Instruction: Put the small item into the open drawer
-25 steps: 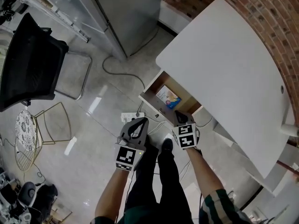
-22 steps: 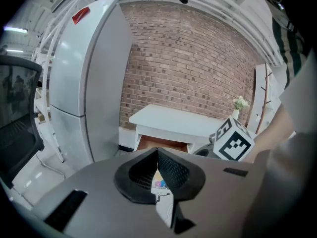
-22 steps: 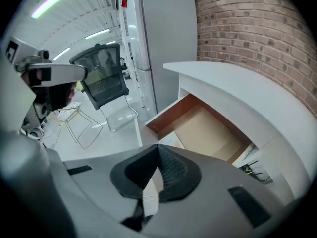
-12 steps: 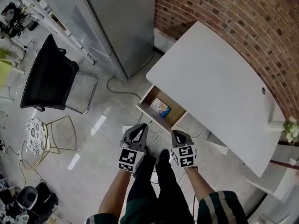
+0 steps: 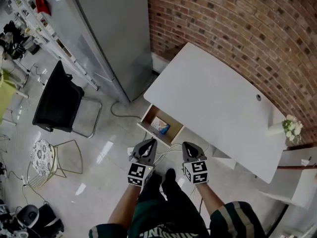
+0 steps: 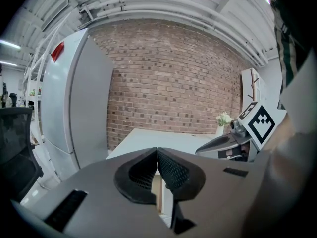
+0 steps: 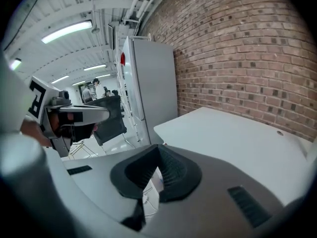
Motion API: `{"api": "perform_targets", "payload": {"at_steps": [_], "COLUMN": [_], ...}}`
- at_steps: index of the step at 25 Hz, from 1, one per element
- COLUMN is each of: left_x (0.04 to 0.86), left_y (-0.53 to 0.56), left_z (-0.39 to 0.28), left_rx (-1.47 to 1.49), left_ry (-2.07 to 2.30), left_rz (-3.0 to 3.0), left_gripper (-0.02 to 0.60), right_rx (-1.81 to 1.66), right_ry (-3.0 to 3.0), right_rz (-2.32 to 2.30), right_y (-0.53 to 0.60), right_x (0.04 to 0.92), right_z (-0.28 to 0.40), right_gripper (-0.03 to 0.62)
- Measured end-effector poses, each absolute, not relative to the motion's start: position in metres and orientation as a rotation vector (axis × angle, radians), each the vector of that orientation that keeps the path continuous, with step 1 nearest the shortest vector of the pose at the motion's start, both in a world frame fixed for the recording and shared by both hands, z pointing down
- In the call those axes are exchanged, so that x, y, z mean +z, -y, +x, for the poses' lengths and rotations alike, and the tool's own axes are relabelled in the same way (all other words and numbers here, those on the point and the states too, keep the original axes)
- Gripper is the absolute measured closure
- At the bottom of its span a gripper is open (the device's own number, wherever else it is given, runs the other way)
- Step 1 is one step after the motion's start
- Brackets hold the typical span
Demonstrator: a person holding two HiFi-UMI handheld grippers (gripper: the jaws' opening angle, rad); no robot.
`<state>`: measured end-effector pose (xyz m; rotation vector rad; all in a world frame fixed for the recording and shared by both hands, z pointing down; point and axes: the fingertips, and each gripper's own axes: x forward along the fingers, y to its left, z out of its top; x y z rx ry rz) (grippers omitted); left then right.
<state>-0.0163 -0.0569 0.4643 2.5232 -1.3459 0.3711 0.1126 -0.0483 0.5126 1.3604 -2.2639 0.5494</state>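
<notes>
Black chair [image 5: 57,100]: at your left, near the grey fridge [image 5: 106,33].
Flowers [image 5: 291,126]: at your far right, near the brick wall [image 5: 237,29].

Desk [image 5: 213,100] against wall [image 5: 237,29], flowers [image 5: 290,126] on its right end. Drawer [image 5: 144,116] open under desk's left front edge, box [image 5: 160,126] in it. Cabinet [image 5: 109,38] left of desk, by wall. Chair [image 5: 57,100] left of cabinet, stool [image 5: 42,157] before chair. Cable [image 5: 121,114] on floor between cabinet and drawer
</notes>
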Motion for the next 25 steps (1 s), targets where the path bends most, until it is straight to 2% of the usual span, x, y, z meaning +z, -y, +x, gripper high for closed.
{"api": "perform_targets", "payload": {"at_steps": [11, 25], "left_x": [0.398, 0.382], "left_y": [0.068, 0.074], "left_z": [0.0, 0.013], "left_rx": [0.295, 0.266], "left_ry": [1.436, 1.475], "left_rz": [2.604, 2.622], "left_gripper": [0.568, 0.568], "right_rx": [0.417, 0.374], "right_ry": [2.387, 2.43], "right_rz": [1.433, 1.452], "right_y": [0.061, 0.074], "right_x": [0.435, 0.411], "right_z": [0.131, 0.15], "right_gripper": [0.57, 0.571]}}
